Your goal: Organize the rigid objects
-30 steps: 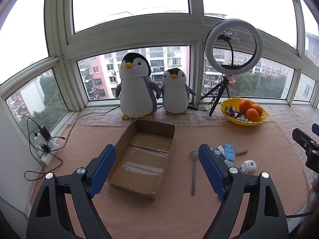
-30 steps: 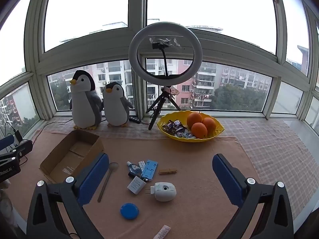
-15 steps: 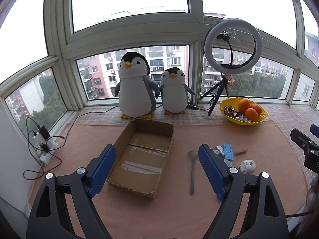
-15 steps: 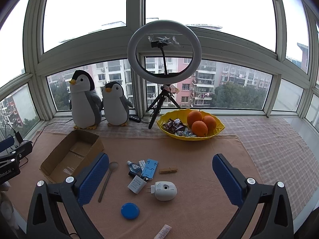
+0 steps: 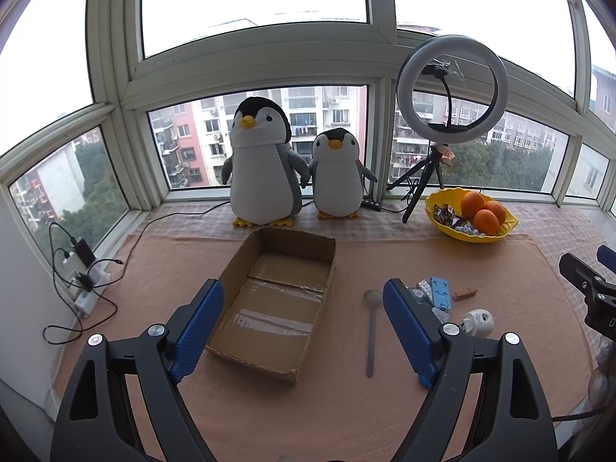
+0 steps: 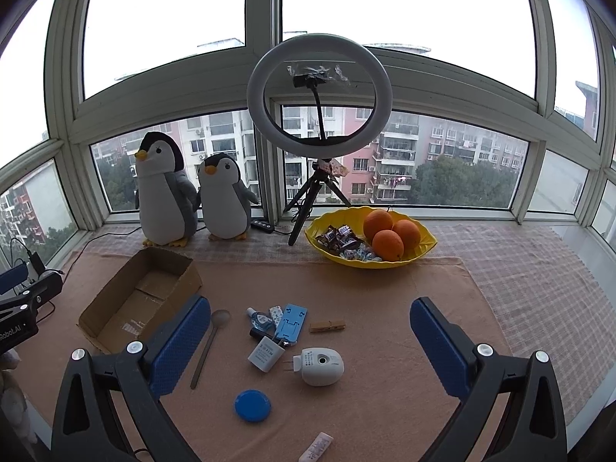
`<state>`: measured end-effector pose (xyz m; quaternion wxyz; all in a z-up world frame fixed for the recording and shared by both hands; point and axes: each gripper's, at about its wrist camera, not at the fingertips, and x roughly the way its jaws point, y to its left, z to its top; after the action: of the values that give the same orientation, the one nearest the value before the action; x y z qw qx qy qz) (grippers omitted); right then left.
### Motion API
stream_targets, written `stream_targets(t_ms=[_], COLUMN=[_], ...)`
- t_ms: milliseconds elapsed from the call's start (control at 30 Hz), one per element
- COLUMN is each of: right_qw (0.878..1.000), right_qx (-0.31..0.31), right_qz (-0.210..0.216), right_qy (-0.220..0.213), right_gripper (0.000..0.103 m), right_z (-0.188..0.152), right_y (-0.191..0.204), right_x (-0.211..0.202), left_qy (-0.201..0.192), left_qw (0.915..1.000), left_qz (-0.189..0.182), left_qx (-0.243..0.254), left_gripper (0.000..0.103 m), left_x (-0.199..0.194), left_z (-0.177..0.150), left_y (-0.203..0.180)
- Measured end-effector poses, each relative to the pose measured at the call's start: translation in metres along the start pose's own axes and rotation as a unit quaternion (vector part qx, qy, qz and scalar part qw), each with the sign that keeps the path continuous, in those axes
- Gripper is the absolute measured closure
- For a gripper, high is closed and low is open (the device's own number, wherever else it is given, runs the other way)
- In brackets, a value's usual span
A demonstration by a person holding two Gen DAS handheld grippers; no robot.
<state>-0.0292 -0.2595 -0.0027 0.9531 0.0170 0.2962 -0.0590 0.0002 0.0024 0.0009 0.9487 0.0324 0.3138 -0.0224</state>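
An empty open cardboard box [image 5: 275, 300] [image 6: 140, 296] lies on the peach cloth. To its right lie several small items: a long spoon [image 6: 210, 340] [image 5: 371, 331], a blue phone stand [image 6: 291, 323] [image 5: 440, 292], a wooden clothespin [image 6: 327, 325], a small blue-capped bottle [image 6: 258, 317], a white charger [image 6: 265, 358], a white plug-in device [image 6: 319, 365] [image 5: 477, 321], a blue round lid [image 6: 252, 405] and a white tube [image 6: 316, 447]. My left gripper [image 5: 302, 329] is open and empty above the box's near end. My right gripper [image 6: 308, 350] is open and empty above the small items.
Two plush penguins [image 5: 265, 169] [image 5: 337, 175], a ring light on a tripod [image 6: 319, 96] and a yellow bowl [image 6: 425, 250] of oranges and candy stand along the window sill. A power strip with cables [image 5: 82, 273] lies at the far left edge.
Both views have shifted slightly; the grippers have barely moved and stay open. Nothing on the cloth has moved.
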Motion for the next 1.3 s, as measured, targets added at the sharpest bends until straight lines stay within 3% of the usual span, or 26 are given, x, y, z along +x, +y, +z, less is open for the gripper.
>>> stream_targets(t_ms=[1300], right_qw=[1.000], right_qx=[0.001], right_qz=[0.004], right_qy=[0.011], right_gripper=[0.001], right_z=[-0.0036], right_y=[0.0038], right_x=[0.0030], left_qy=[0.007], left_qw=[0.9999], left_qz=[-0.006], left_qx=[-0.005], left_gripper=[0.018], left_x=[0.0039], left_z=[-0.0014], left_y=[0.0035])
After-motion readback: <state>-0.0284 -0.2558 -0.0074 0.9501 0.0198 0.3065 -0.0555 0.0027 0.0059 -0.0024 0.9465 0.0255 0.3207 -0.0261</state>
